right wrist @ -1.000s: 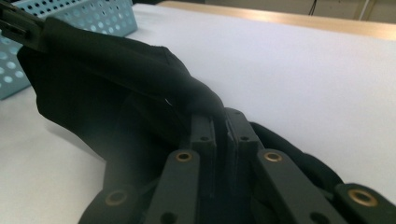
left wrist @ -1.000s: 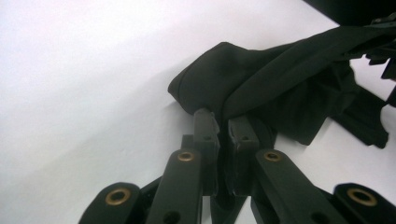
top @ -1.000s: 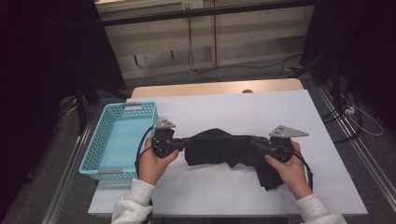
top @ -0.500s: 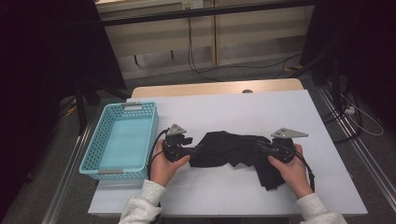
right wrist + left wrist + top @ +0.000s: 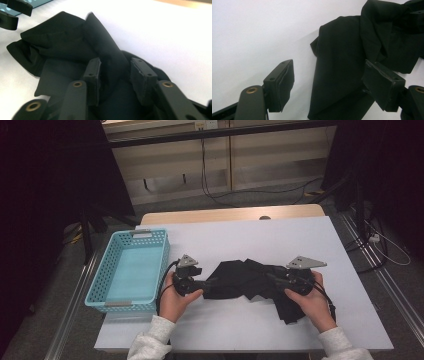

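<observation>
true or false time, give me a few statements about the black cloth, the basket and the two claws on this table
1. The black cloth lies on the white table between the two claws. True.
2. The blue basket holds the cloth. False: the basket has nothing in it, and the cloth lies on the table beside it.
3. The left claw is clamped tight on the cloth. False: its jaws have just been opening and stand wide apart, with the cloth's edge lying loose between them.
4. The right claw has a fold of the cloth between its jaws. True; the jaws have just been opening and stand apart.
5. The basket sits on the person's right. False: it sits at the table's left edge, by the left claw.
</observation>
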`<state>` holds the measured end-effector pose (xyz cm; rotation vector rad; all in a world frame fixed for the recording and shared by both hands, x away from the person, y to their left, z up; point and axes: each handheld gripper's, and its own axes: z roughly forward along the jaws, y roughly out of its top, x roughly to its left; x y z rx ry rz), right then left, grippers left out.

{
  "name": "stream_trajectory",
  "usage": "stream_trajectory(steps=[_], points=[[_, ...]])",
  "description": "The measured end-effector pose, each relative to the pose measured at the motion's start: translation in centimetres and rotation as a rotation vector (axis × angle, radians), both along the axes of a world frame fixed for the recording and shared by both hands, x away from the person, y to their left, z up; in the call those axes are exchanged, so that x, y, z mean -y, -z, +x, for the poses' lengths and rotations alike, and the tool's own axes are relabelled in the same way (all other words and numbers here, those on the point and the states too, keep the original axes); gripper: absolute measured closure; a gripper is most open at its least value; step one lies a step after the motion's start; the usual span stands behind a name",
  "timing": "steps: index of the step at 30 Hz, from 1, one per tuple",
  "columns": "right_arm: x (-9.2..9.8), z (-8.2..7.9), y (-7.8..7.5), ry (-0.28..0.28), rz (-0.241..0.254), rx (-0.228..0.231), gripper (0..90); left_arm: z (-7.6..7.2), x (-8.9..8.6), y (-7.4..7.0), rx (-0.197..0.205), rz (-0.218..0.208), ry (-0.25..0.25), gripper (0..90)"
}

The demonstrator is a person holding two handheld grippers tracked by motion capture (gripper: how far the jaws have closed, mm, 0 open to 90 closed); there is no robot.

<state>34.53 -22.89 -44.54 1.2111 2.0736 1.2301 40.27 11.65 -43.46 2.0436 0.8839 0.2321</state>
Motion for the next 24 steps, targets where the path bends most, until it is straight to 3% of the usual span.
stream_trajectory(steps=[3, 11, 14, 20, 23, 24], points=[[-0.6, 0.0, -0.3, -0.011, -0.009, 0.008, 46.4, 0.0, 0.0, 0.0, 0.004, -0.002, -0.005, 24.7], [-2.2, 0.8, -1.2, -0.031, -0.071, 0.075, 40.5, -0.2, -0.1, 0.2, -0.01, 0.004, -0.004, 22.3], [-2.9, 1.5, -1.3, -0.042, -0.099, 0.079, 40.3, -0.2, -0.5, 0.2, -0.014, 0.009, -0.009, 21.1], [-3.9, 2.9, -1.1, -0.046, -0.123, 0.048, 44.1, -0.4, -0.9, 0.2, -0.016, 0.006, -0.024, 19.8], [-4.2, 3.7, -0.6, -0.038, -0.102, 0.018, 48.5, -0.4, -1.1, 0.3, -0.02, 0.005, -0.031, 19.5], [-4.3, 3.8, -0.5, -0.04, -0.116, 0.015, 51.7, -0.4, -1.1, 0.3, -0.02, 0.005, -0.03, 19.5]])
